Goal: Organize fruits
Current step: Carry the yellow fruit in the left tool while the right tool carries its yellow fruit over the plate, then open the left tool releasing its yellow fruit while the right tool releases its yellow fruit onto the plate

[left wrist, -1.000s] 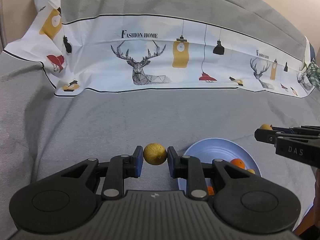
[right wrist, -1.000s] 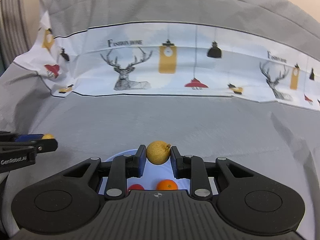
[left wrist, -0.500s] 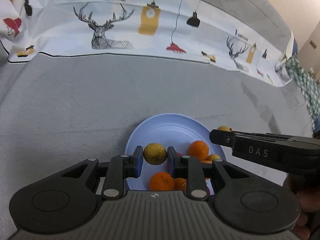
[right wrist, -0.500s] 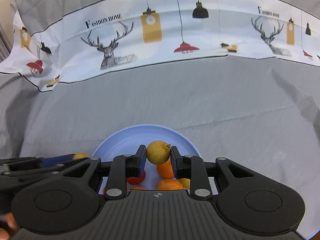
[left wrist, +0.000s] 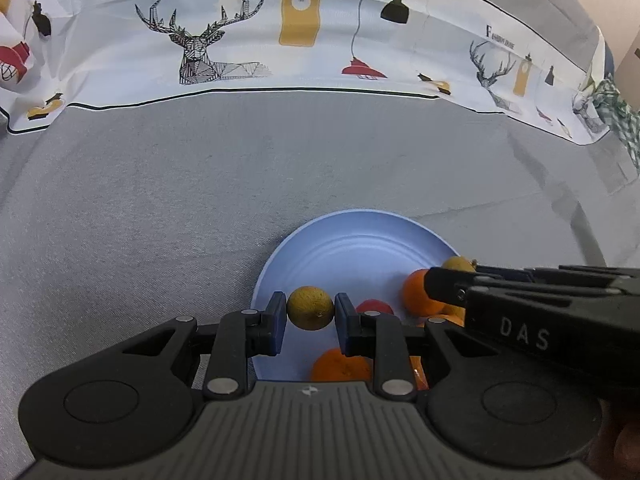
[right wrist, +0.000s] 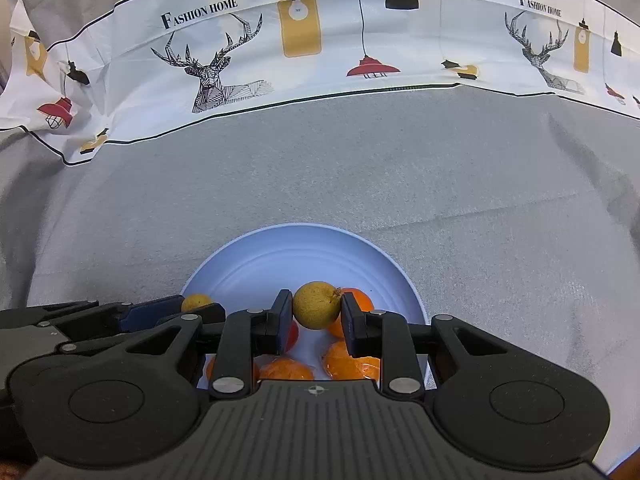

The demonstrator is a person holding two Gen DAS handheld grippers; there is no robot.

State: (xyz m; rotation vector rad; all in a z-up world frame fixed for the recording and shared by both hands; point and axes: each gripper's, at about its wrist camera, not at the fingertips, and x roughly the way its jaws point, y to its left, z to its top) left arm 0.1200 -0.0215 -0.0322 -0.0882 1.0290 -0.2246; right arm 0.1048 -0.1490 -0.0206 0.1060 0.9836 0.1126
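A light blue plate [left wrist: 352,248] lies on the grey cloth and holds several oranges [left wrist: 416,294] and a red fruit [left wrist: 374,306]. My left gripper [left wrist: 310,309] is shut on a yellow-green round fruit [left wrist: 310,308] over the plate's left part. My right gripper [right wrist: 316,311] is shut on a similar yellow fruit [right wrist: 316,310] over the plate [right wrist: 280,256], above the oranges [right wrist: 356,300]. The right gripper also shows in the left wrist view [left wrist: 452,276] at the right, its fruit [left wrist: 460,262] peeking out. The left gripper shows in the right wrist view [right wrist: 192,306] at the left.
A grey cloth [left wrist: 160,200] covers the surface. A white printed cloth with deer and lamps [left wrist: 240,40] rises at the back. A green checked fabric [left wrist: 616,120] lies at the far right.
Both grippers have come lower and closer over the plate with their fruits still held. The two grippers are closer together.
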